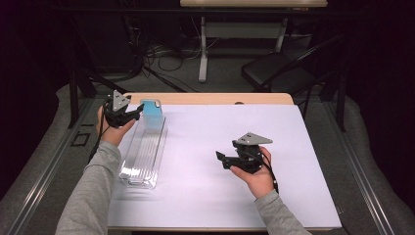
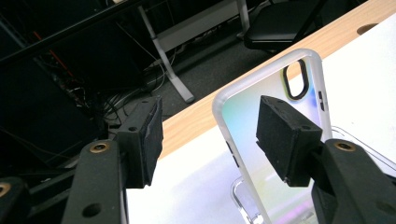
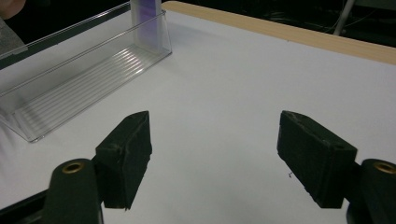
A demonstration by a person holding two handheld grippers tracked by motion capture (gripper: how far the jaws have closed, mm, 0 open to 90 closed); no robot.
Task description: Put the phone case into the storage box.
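Note:
A translucent phone case with a white rim stands upright at the far end of a long clear plastic bin on the table's left side. My left gripper hovers just left of the case. In the left gripper view the jaws are open; the case lies partly behind the right-hand pad, and no pad presses on it. My right gripper rests low over the white table top, right of the bin. Its jaws are open with nothing between them. The bin and case lie beyond.
The white sheet covers the table, with a wooden strip at its far edge. Beyond the table are a black folding chair, a desk leg and floor cables.

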